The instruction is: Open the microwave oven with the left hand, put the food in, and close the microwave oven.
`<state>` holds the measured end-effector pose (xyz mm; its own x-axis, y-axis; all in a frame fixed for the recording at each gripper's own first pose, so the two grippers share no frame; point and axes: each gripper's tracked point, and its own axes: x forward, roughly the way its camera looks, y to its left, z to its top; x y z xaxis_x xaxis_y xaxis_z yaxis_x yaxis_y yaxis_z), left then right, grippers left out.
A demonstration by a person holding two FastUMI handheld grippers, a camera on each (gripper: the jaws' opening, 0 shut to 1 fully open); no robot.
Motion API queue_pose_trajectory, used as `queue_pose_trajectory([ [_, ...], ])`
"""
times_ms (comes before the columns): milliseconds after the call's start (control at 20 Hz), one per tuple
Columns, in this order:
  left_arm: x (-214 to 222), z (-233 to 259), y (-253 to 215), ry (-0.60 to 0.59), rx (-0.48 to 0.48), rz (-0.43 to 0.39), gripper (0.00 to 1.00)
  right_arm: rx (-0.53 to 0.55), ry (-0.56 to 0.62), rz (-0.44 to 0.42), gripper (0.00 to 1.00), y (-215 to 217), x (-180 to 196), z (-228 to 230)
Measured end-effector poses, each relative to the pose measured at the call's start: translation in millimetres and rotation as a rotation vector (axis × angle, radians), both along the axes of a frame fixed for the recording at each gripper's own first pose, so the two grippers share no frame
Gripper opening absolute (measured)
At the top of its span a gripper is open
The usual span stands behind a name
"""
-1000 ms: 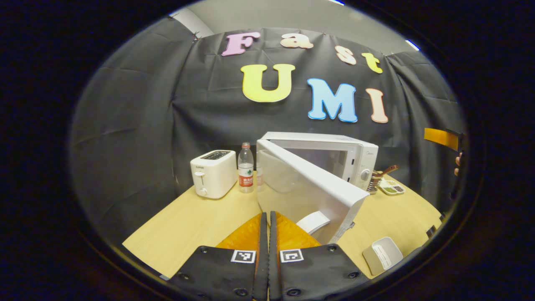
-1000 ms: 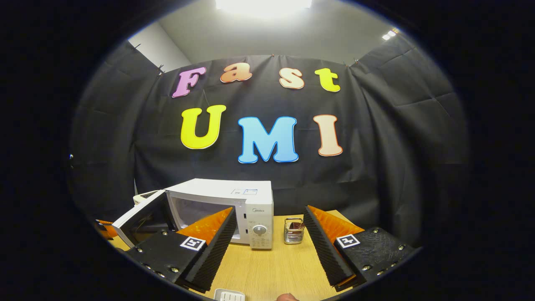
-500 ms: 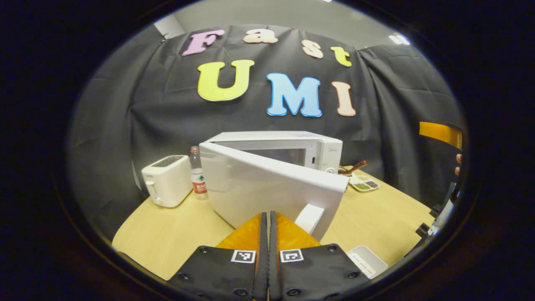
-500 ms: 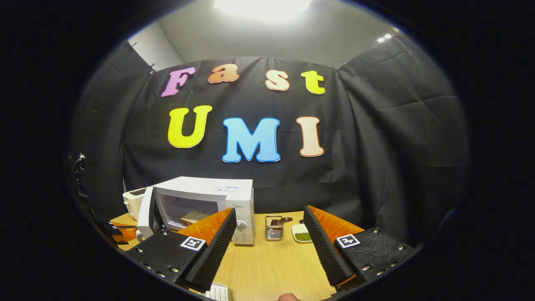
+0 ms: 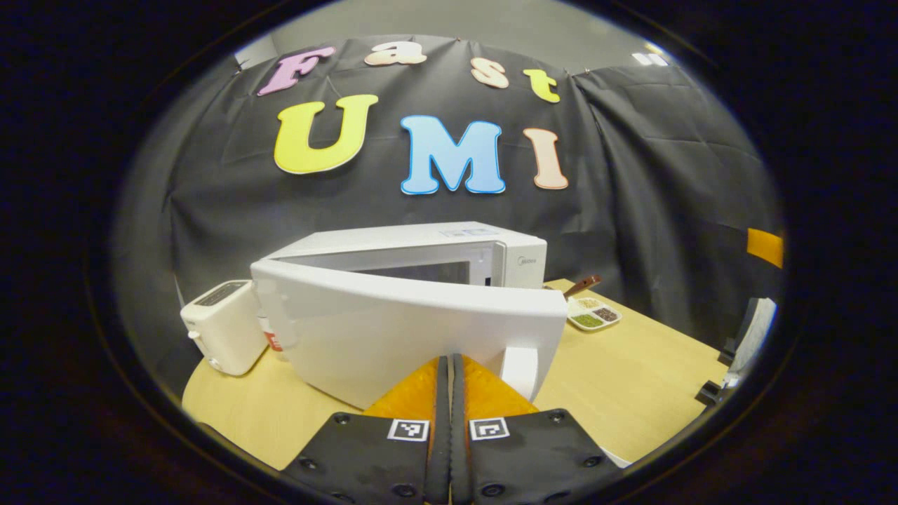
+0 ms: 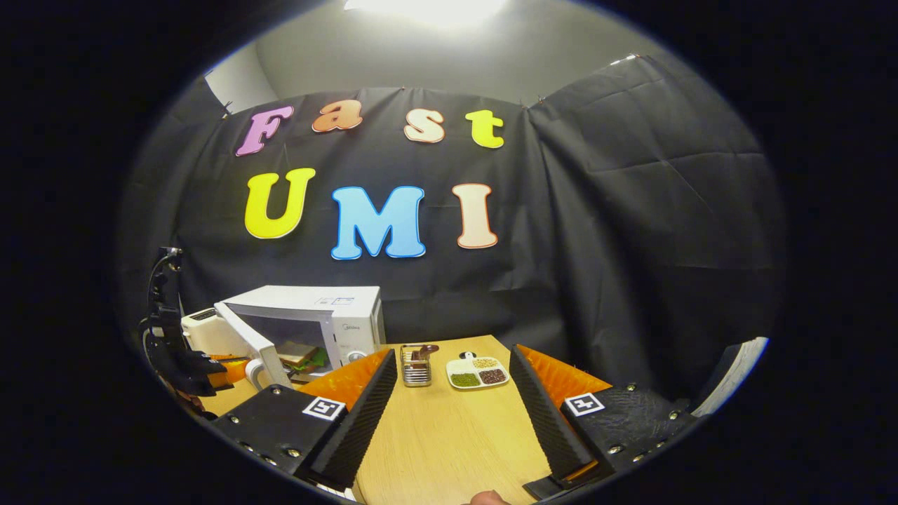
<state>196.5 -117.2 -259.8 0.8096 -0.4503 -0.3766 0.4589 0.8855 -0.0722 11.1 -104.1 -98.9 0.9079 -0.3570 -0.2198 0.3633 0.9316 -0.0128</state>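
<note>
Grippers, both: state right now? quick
Left gripper: shut, holding nothing, fingers together against the microwave door.
Right gripper: open, empty, above the table.

Left gripper (image 5: 450, 365): two finger mounts, matte and textured, each fitted with round screws at the corners and a square black-and-white coded marker near the inner edge. Fingers (image 5: 484, 393) were wedge-shaped, tapering forward.

Right gripper (image 6: 452, 393): matching mounts, screws and coded markers. Fingers (image 6: 544, 407) bore ribbed, sawtooth inner faces along their length.
</note>
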Motion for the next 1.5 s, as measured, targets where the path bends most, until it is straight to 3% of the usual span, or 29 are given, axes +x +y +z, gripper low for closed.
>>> queue_pose_trajectory([
  [350, 48, -15, -34, -0.001, 0.026, -0.024, 0.07, 0.004, 0.053, -0.051, 0.98, -20, -18, -14],
  [950, 130, -29, -57, 0.038, 0.026, 0.086, 0.07, -0.014, 0.061, -0.048, 0.98, -26, -33, -9],
  [1200, 140, -32, -63, 0.052, 0.054, 0.138, 0.07, -0.003, 0.083, 0.006, 0.98, -25, -31, -11],
  [1250, 137, -34, -70, 0.064, 0.023, 0.125, 0.06, 0.001, 0.079, 0.027, 0.98, -21, -28, -9],
  [1500, 109, 34, -65, -0.061, 0.003, 0.118, 0.07, -0.040, 0.042, 0.125, 0.98, -11, -10, 8],
])
